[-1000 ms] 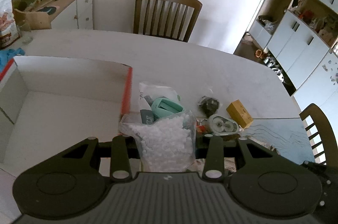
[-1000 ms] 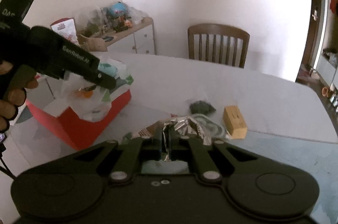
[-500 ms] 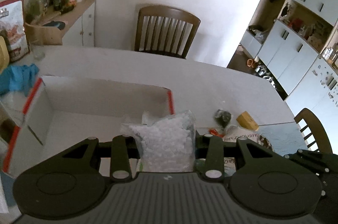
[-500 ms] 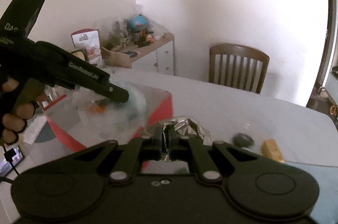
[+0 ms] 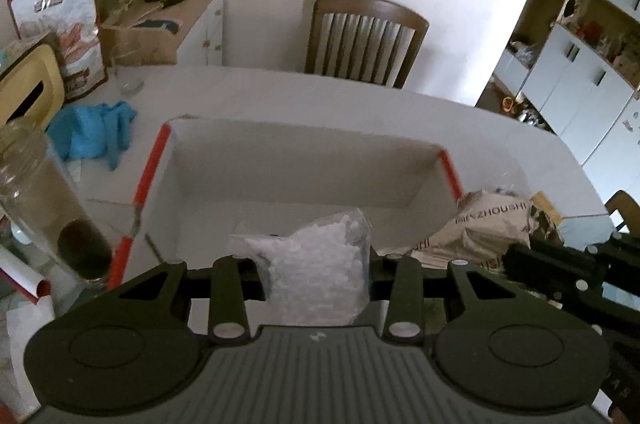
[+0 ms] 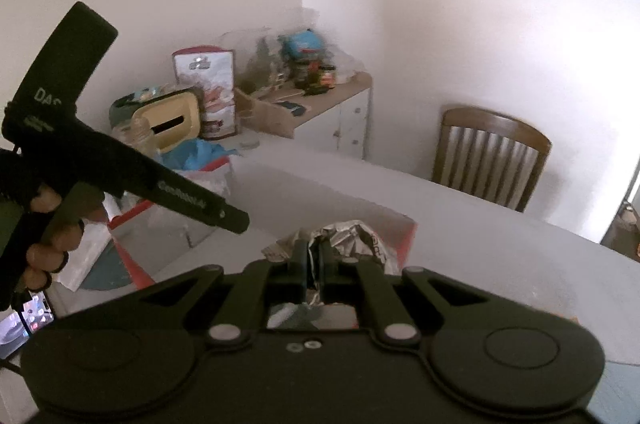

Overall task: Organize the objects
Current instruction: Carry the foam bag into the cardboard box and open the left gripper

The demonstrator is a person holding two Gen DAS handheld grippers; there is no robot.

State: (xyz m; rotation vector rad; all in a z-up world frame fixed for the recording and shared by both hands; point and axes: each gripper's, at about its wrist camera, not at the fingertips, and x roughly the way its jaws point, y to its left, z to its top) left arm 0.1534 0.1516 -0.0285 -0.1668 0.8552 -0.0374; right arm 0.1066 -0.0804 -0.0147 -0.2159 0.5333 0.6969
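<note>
My left gripper (image 5: 316, 272) is shut on a clear bag of white beads (image 5: 320, 276) and holds it over the near side of an open red box with a white inside (image 5: 304, 164). My right gripper (image 6: 314, 258) is shut on a crumpled silver foil pouch (image 6: 352, 234) and holds it above the box's right corner (image 6: 404, 236). The same pouch, printed with letters, shows in the left wrist view (image 5: 488, 224) just outside the box's right wall. The left gripper's handle and the hand on it show in the right wrist view (image 6: 120, 176).
A tall glass jar (image 5: 48, 208) stands left of the box. Blue gloves (image 5: 96, 132), a yellow tissue box (image 5: 28, 88) and a snack bag (image 5: 68, 24) lie at the far left. A wooden chair (image 5: 360, 36) stands behind the white table (image 5: 320, 96). A sideboard (image 6: 320, 108) is loaded with clutter.
Both grippers have moved left with their loads. The bead bag is now over the box's inside, and the foil pouch has come up to the box's right corner.
</note>
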